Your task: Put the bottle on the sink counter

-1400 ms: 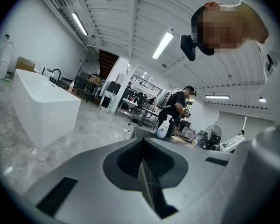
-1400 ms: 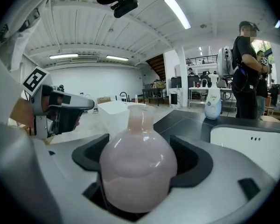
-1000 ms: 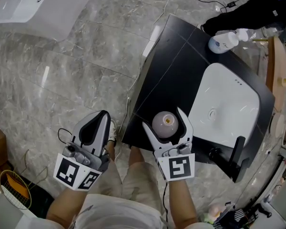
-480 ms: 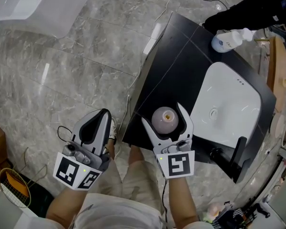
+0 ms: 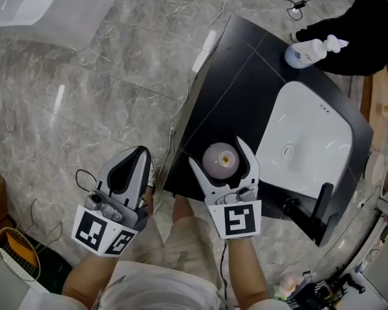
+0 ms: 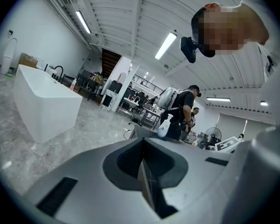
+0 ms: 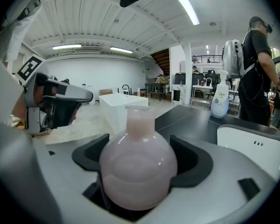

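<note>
Bottle (image 7: 137,164) clamped in right gripper (image 5: 220,157).
Milky-pink round bulb, short neck, upright over the counter (image 5: 233,89); left gripper (image 5: 139,155) closed.

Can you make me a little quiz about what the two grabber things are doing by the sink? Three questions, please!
1. True or false: the left gripper has its jaws wide apart.
2. What does the right gripper hold? A) a sponge B) a round pink bottle C) a cup
3. Fill the gap: the white pump bottle stands on the black counter, on the far side of the white ____.
Key: 1 false, they are together. 2 B. 3 sink.
</note>
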